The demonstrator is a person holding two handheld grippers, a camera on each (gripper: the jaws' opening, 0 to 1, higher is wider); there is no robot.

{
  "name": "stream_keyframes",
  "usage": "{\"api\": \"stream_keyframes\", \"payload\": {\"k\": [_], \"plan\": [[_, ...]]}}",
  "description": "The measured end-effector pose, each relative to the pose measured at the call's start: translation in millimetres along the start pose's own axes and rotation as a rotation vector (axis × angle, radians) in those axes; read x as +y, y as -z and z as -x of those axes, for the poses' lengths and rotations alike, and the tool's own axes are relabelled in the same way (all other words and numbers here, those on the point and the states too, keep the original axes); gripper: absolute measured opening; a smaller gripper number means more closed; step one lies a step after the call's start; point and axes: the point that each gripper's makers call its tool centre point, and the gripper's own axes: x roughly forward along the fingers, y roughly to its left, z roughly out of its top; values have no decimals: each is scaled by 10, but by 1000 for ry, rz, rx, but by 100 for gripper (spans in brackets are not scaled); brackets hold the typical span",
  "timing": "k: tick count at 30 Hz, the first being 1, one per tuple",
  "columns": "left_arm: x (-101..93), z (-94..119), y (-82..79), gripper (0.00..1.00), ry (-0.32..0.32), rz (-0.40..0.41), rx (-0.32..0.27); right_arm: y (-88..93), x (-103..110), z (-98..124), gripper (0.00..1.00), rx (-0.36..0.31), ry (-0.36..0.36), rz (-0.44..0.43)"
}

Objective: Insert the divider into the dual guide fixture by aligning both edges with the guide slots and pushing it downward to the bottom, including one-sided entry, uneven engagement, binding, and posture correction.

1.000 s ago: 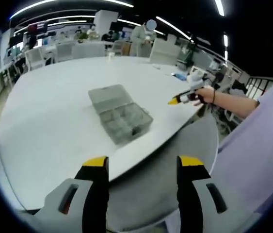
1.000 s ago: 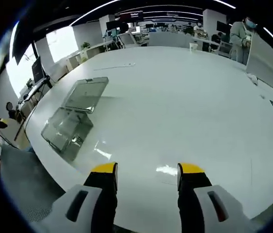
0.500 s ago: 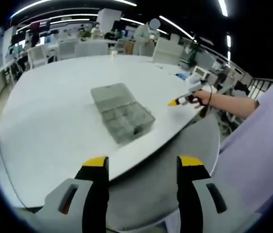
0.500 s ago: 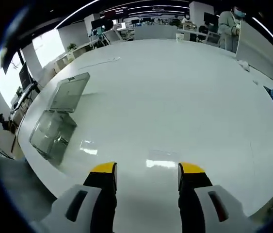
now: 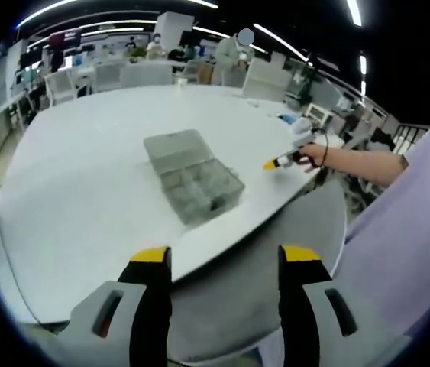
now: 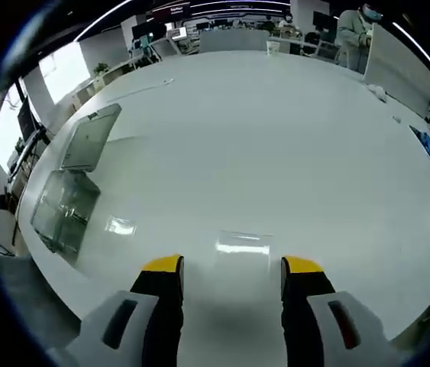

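Grippers are both standing with jaws spread and nothing between them: the left gripper [image 5: 224,264] is hanging off the near edge of the white table [image 5: 85,183], and the right gripper [image 6: 230,275] is hovering over it. The clear compartment box [image 5: 192,178], lid open, is lying mid-table; a small clear divider [image 6: 243,244] is lying flat just beyond the right gripper's tips.

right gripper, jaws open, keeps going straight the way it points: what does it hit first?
Probably the small clear flat piece lying on the white table, just ahead of the right gripper. Depth is unclear; it might pass above. The open compartment box sits well off that line.
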Motion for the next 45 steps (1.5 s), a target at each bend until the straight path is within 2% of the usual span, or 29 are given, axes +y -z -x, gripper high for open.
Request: {"api": "stream_keyframes", "payload": {"k": [14,22,40,45], "plan": [[18,-33,-12,54,-1,0,3,3,1,-49,46,61,58,20],[25,-55,-3,54,5,7,-1,12,-7,-50,45,85,66,-1],[43,-37,14,54,0,10,-8,-18,46,-70,28,101,57,14],[36,-30,12,54,-3,8,-6,-22,30,-82,28,100,55,14]]}}
